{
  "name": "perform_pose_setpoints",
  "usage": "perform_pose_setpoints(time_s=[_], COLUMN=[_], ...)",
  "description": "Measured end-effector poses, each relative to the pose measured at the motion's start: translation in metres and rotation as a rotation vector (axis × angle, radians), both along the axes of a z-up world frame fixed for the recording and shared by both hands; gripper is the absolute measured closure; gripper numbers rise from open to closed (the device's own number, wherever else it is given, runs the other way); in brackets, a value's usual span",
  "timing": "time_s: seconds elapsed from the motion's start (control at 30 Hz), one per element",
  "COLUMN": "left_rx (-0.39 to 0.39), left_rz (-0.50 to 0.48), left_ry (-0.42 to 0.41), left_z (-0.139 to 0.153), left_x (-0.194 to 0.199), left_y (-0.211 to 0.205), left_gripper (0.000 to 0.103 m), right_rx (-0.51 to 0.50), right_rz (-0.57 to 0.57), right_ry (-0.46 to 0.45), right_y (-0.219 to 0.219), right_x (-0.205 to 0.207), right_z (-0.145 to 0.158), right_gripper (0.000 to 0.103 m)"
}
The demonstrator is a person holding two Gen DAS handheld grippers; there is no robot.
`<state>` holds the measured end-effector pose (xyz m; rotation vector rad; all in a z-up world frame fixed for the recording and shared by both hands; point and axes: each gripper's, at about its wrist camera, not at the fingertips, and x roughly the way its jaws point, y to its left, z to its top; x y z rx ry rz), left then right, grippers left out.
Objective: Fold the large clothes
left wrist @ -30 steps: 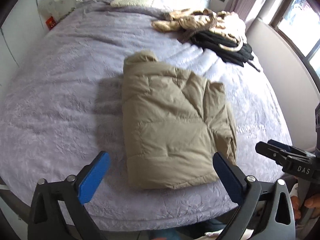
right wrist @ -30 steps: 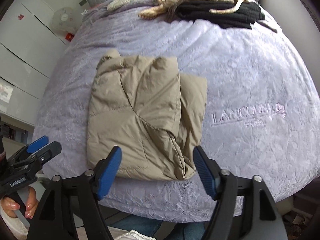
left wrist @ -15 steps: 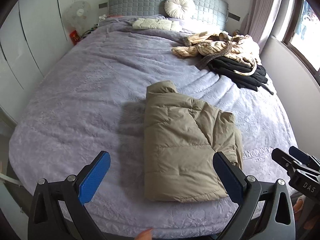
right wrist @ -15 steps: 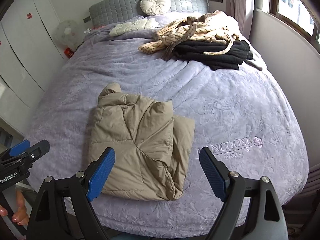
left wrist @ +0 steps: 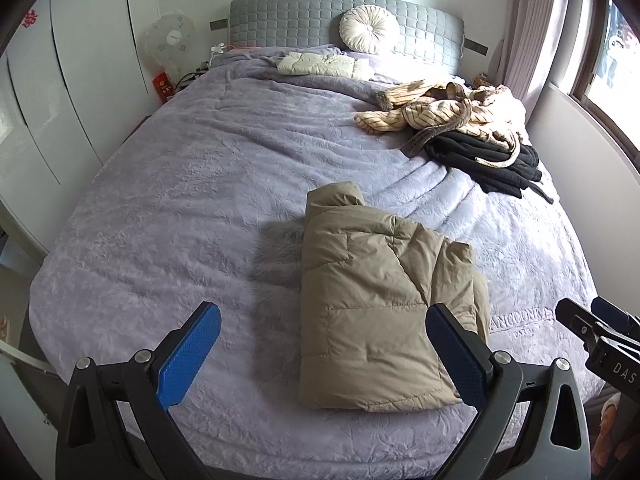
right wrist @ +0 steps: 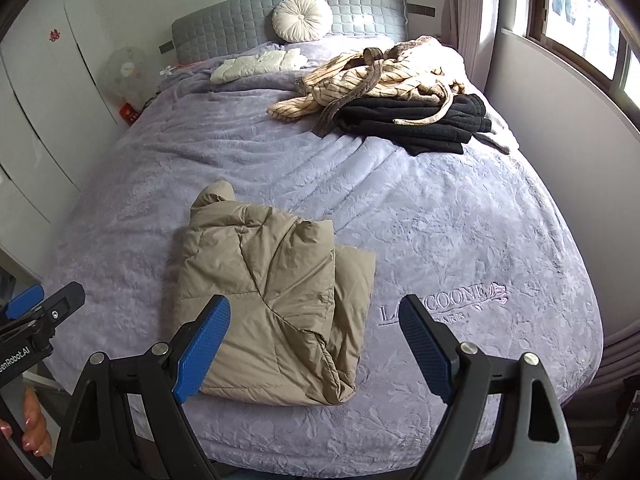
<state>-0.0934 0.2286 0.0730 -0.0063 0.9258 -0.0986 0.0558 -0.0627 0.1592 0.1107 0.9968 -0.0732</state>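
Note:
A tan puffer jacket [left wrist: 376,300] lies folded into a compact rectangle on the lilac bedspread [left wrist: 180,208] near the bed's foot; it also shows in the right wrist view [right wrist: 272,300]. My left gripper [left wrist: 324,352] is open and empty, held back above the bed's front edge, left of the jacket's middle. My right gripper [right wrist: 316,344] is open and empty, hovering over the jacket's near right corner. Each gripper shows at the edge of the other's view, the right one [left wrist: 600,336] and the left one [right wrist: 32,316].
A pile of striped beige and black clothes [left wrist: 464,128] lies at the bed's far right. A round cushion [left wrist: 370,29] and cream bundle [left wrist: 320,64] sit by the grey headboard. White wardrobes [left wrist: 60,92] stand left, a window wall [right wrist: 560,92] right.
Both grippers have pulled back and tilted up from the jacket, so more of the bed and headboard shows. The jacket lies still. Both grippers stay open.

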Motion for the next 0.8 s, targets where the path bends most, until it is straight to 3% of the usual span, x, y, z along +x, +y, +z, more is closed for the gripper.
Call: perform_pose_setpoints(time_s=[0.8], left_rx=[0.016], left_rz=[0.013], left_ry=[-0.03], left_z=[0.011], left_x=[-0.014], left_y=[0.001], left_gripper=[0.0], right_rx=[-0.009], right_rz=[0.004], right_ry=[-0.011], right_y=[0.003], right_x=[0.0], right_z=[0.006], right_gripper=[0.015])
